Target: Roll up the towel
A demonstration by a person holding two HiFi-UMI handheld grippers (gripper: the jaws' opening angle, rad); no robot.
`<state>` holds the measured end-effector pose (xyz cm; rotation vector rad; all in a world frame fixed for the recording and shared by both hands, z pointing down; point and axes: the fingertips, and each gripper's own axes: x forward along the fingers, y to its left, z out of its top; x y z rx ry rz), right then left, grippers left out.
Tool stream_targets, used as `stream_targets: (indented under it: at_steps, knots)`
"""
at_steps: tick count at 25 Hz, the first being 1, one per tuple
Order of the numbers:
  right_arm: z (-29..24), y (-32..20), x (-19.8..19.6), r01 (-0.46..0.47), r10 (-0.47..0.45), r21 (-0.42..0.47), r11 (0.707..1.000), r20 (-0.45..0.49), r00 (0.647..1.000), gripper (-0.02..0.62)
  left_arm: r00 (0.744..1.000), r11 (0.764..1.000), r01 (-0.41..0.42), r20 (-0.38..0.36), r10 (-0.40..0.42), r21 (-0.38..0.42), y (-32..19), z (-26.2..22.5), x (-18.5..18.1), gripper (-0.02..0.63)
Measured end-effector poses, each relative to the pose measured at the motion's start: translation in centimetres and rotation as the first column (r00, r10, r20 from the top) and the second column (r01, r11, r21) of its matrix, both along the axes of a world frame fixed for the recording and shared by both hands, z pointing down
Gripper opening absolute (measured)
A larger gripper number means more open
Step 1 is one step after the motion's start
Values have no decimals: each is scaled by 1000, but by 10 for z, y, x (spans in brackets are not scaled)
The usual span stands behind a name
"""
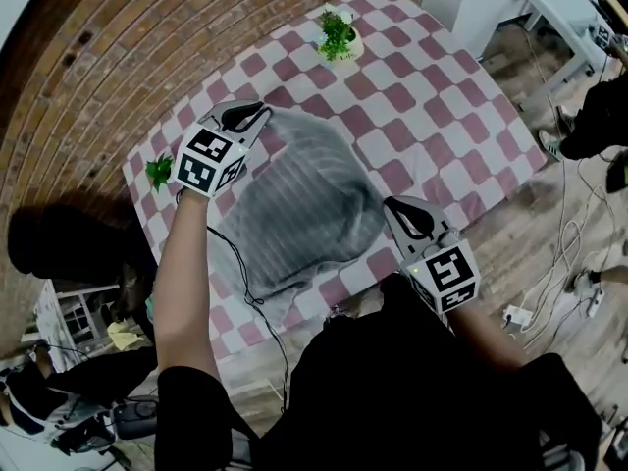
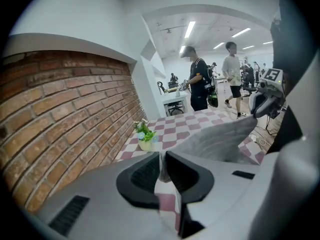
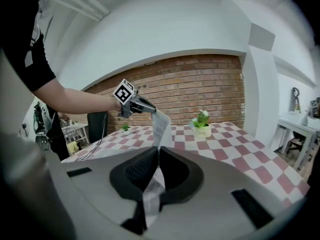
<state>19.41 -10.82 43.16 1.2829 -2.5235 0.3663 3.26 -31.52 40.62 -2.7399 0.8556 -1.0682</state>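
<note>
A grey striped towel hangs spread in the air above the pink-and-white checked table, stretched between my two grippers. My left gripper is shut on its far left corner; in the left gripper view the jaws pinch the cloth and the towel runs off to the right gripper. My right gripper is shut on the near right corner. The right gripper view shows its jaws closed on a strip of towel that leads up to the left gripper.
A potted green plant stands at the table's far end, and a small green sprig lies at its left edge. A brick wall borders the table. Cables lie on the floor at right. People stand in the background.
</note>
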Motion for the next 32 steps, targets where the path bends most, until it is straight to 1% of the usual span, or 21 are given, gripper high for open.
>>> stream_targets:
  at_steps: [4, 7, 11, 15, 18, 20, 22, 26, 28, 29, 30, 31, 32]
  knots:
    - [-5, 23, -50, 111, -111, 1, 994, 1, 994, 15, 997, 997, 79, -6, -79, -11, 28, 8, -61, 46]
    - [-5, 42, -90, 206, -206, -7, 979, -1, 979, 17, 989, 988, 150, -5, -150, -27, 52, 17, -108, 46]
    - [2, 72, -146, 334, -334, -35, 942, -3, 942, 17, 969, 967, 249, 17, -248, -47, 81, 38, -174, 46]
    - [20, 103, -199, 439, -440, -79, 895, 5, 898, 17, 935, 932, 354, 18, -354, -72, 106, 63, -235, 46]
    - [37, 127, -239, 514, -516, -114, 850, 7, 856, 17, 914, 910, 406, 48, -403, -82, 127, 88, -270, 46]
    - [48, 145, -266, 568, -573, -131, 813, -1, 820, 17, 900, 896, 435, 68, -430, -92, 140, 103, -290, 46]
    - [62, 162, -287, 611, -620, -155, 777, -16, 784, 17, 884, 877, 467, 68, -462, -114, 153, 117, -307, 46]
    - [96, 194, -315, 664, -693, -235, 710, -62, 718, 17, 857, 840, 514, 86, -507, -175, 180, 154, -334, 57]
    - [110, 207, -328, 689, -722, -250, 680, -64, 689, 17, 841, 820, 540, 102, -531, -190, 192, 173, -345, 57]
    - [116, 213, -336, 703, -736, -252, 665, -66, 673, 18, 827, 806, 562, 107, -552, -187, 196, 180, -351, 54]
    - [123, 220, -343, 717, -751, -254, 650, -71, 656, 18, 808, 788, 588, 106, -579, -183, 201, 186, -357, 9]
    - [131, 227, -350, 730, -767, -259, 632, -77, 637, 18, 786, 766, 617, 99, -610, -182, 205, 191, -364, 15]
    - [138, 234, -356, 745, -784, -265, 612, -80, 616, 20, 764, 743, 643, 86, -640, -188, 210, 195, -370, 41]
